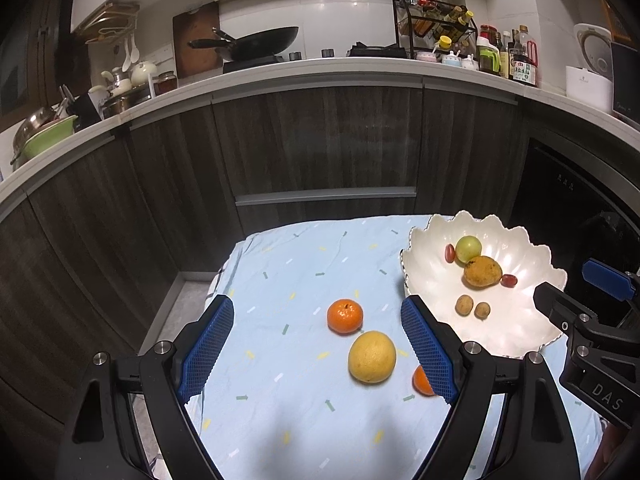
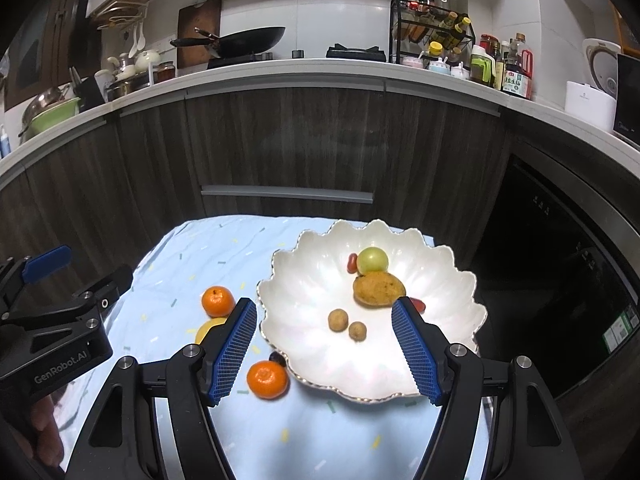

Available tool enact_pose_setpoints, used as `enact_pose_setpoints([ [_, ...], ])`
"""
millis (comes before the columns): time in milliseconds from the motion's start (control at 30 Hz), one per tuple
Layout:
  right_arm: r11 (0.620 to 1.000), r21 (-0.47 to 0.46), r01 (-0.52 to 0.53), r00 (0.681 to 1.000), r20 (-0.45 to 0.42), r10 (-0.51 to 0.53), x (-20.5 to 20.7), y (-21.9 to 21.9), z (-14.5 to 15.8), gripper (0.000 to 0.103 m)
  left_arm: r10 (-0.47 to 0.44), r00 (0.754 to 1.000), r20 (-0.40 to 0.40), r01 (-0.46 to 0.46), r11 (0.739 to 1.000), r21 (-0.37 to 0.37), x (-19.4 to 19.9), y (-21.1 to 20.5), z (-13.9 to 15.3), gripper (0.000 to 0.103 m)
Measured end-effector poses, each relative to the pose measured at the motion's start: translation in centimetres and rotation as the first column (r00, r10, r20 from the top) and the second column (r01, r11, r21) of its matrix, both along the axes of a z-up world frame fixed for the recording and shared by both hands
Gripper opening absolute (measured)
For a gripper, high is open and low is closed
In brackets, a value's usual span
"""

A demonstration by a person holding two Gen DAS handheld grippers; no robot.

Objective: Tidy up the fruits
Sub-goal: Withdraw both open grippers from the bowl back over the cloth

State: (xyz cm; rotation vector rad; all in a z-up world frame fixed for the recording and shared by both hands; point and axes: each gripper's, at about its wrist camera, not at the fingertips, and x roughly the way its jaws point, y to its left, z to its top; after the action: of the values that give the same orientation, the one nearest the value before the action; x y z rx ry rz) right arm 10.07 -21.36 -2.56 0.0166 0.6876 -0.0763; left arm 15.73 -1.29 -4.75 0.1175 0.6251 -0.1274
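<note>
A white scalloped bowl sits on the pale blue cloth at the right. It holds a green fruit, a mango, two small brown fruits and red grapes. On the cloth lie a far tangerine, a yellow citrus and a near tangerine. My left gripper is open above the yellow citrus. My right gripper is open above the bowl's near side.
The blue cloth covers a small table before dark wooden cabinets. A small dark fruit lies by the bowl's rim. A dark oven door is to the right. The counter above holds a wok and bottles.
</note>
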Motion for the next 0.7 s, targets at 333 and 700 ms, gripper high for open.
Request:
enact_pose_setpoints([
  [333,1.0,-0.016,0.0,1.0,-0.006,0.0,-0.9,0.6,-1.3,0.071,-0.008,1.0,-0.022,0.008,1.0,0.008,-0.5,0.5,-1.7,0.086],
  [700,1.0,0.002,0.001,0.999,-0.048,-0.001,-1.2,0.7,-3.9,0.071,-0.037,0.997,-0.071,0.039,0.999,0.021,-0.1,0.0,-4.6,0.086],
])
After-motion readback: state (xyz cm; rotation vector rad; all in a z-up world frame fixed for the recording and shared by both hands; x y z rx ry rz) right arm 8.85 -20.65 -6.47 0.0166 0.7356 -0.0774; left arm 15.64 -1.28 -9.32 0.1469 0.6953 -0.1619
